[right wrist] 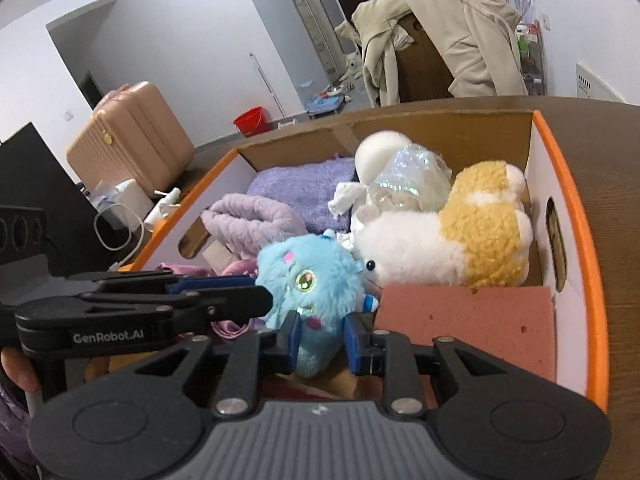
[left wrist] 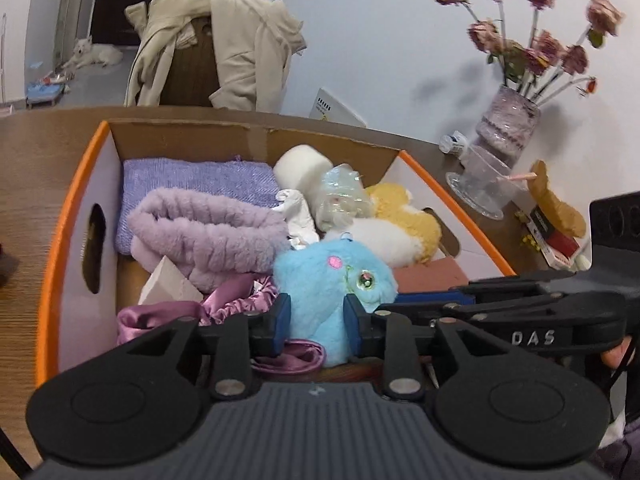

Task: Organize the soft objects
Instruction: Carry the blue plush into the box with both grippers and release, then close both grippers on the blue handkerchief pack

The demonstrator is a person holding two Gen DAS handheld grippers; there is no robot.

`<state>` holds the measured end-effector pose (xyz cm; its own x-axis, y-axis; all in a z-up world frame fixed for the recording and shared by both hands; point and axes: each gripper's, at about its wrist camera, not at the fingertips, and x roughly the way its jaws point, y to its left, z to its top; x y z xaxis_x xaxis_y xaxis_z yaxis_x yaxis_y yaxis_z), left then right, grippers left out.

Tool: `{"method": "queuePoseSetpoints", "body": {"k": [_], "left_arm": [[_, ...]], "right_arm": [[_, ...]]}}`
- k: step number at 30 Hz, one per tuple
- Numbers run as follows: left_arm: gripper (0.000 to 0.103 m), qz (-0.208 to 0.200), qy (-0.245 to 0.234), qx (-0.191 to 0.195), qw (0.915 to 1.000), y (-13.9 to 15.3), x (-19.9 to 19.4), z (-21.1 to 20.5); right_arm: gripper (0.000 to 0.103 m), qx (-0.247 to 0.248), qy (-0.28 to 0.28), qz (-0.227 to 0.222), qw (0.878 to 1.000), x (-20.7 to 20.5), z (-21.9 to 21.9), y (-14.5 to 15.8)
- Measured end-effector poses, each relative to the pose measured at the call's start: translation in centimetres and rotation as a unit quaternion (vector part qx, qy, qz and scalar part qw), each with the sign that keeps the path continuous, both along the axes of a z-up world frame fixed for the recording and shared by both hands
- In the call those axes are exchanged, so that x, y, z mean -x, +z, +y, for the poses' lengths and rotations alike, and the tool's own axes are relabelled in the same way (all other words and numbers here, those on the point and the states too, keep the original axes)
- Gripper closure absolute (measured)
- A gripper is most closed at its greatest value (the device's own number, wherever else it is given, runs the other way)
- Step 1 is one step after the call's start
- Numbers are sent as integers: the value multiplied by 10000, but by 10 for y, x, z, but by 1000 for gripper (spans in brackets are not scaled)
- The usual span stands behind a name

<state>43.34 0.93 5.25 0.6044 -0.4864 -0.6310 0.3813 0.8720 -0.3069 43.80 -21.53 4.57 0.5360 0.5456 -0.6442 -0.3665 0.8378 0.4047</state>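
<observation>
A blue furry plush toy point(left wrist: 328, 280) stands at the near end of an orange-rimmed cardboard box point(left wrist: 72, 200). My left gripper point(left wrist: 314, 324) is shut on its lower body. My right gripper point(right wrist: 322, 338) is also shut on the same toy point(right wrist: 308, 276) from the other side. The box point(right wrist: 580, 216) also holds a lilac fluffy item point(left wrist: 208, 228), a purple knit cloth point(left wrist: 192, 180), a white and yellow plush point(right wrist: 448, 236), a pink sponge point(right wrist: 472, 320), purple satin cloth point(left wrist: 160, 316) and a crinkly plastic-wrapped item point(left wrist: 340, 196).
The box sits on a brown wooden table point(left wrist: 28, 168). A glass vase of dried roses point(left wrist: 500, 136) stands at the right by the wall. A chair draped with a beige coat point(left wrist: 224, 52) is behind. A pink suitcase point(right wrist: 128, 140) and red bucket point(right wrist: 250, 120) stand on the floor.
</observation>
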Motion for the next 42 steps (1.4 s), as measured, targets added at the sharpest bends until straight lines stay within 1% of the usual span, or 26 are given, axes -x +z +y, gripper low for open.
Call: {"method": "queuePoseSetpoints", "body": {"k": [1, 4, 8, 10, 12, 14, 17, 18, 20, 21, 22, 23, 25, 26, 27, 28, 30, 32, 33, 35, 38, 42], "left_arm": [[73, -55, 1, -26, 10000, 4, 7, 0], [73, -362, 79, -158, 9992, 26, 31, 4], [71, -796, 202, -196, 9964, 63, 70, 11], [64, -1026, 267, -202, 9942, 79, 93, 12], [61, -1244, 303, -202, 9916, 91, 119, 13], [61, -1401, 299, -209, 9895, 97, 142, 13], [59, -1663, 359, -210, 9852, 96, 182, 11], [57, -1765, 403, -225, 9832, 93, 195, 11], [51, -2048, 474, -308, 9772, 85, 222, 8], [44, -2173, 488, -273, 9745, 81, 235, 8], [36, -2276, 459, -215, 9724, 75, 247, 9], [34, -2392, 434, -152, 9699, 68, 260, 9], [31, -2410, 518, -25, 9691, 53, 277, 9], [30, -2396, 526, 7, 9694, 45, 285, 8], [27, -2380, 556, 97, 9696, 36, 294, 9], [25, -2391, 555, 132, 9693, 29, 300, 9], [25, -2410, 486, 106, 9692, 15, 307, 6], [25, -2306, 424, -37, 9721, 6, 308, 3], [25, -2217, 375, -58, 9744, 3, 308, 2], [25, -2188, 344, -63, 9752, 1, 311, 2], [25, -2200, 395, -12, 9747, 2, 311, 2], [25, -2109, 367, 12, 9768, 5, 303, -4]], "right_arm": [[78, -49, 16, -81, 10000, 5, -3, 5], [77, 21, -67, -474, 9989, 29, -10, 26], [75, 133, -132, -1018, 9946, 68, -22, 62], [71, 223, -177, -1322, 9908, 89, -27, 77], [68, 274, -221, -1613, 9863, 113, -33, 91], [64, 285, -252, -1875, 9815, 140, -42, 100], [61, 277, -328, -2172, 9752, 178, -54, 106], [60, 283, -344, -2246, 9734, 189, -57, 106], [57, 316, -403, -2387, 9697, 214, -62, 102], [56, 357, -440, -2470, 9673, 227, -64, 99], [52, 404, -517, -2578, 9640, 242, -66, 96], [48, 455, -563, -2735, 9591, 260, -67, 89], [43, 526, -530, -2963, 9522, 292, -69, 75], [43, 569, -580, -3029, 9496, 309, -69, 65], [41, 600, -584, -3081, 9477, 323, -68, 55], [38, 650, -590, -3126, 9458, 337, -68, 43], [29, 751, -581, -3186, 9431, 360, -67, 19], [28, 884, -735, -3051, 9453, 369, -65, -1], [28, 873, -801, -2960, 9478, 372, -67, -8], [28, 793, -874, -2802, 9527, 373, -70, -16], [28, 806, -881, -2800, 9526, 369, -69, -18], [29, 704, -796, -2873, 9519, 364, -70, -13]]}}
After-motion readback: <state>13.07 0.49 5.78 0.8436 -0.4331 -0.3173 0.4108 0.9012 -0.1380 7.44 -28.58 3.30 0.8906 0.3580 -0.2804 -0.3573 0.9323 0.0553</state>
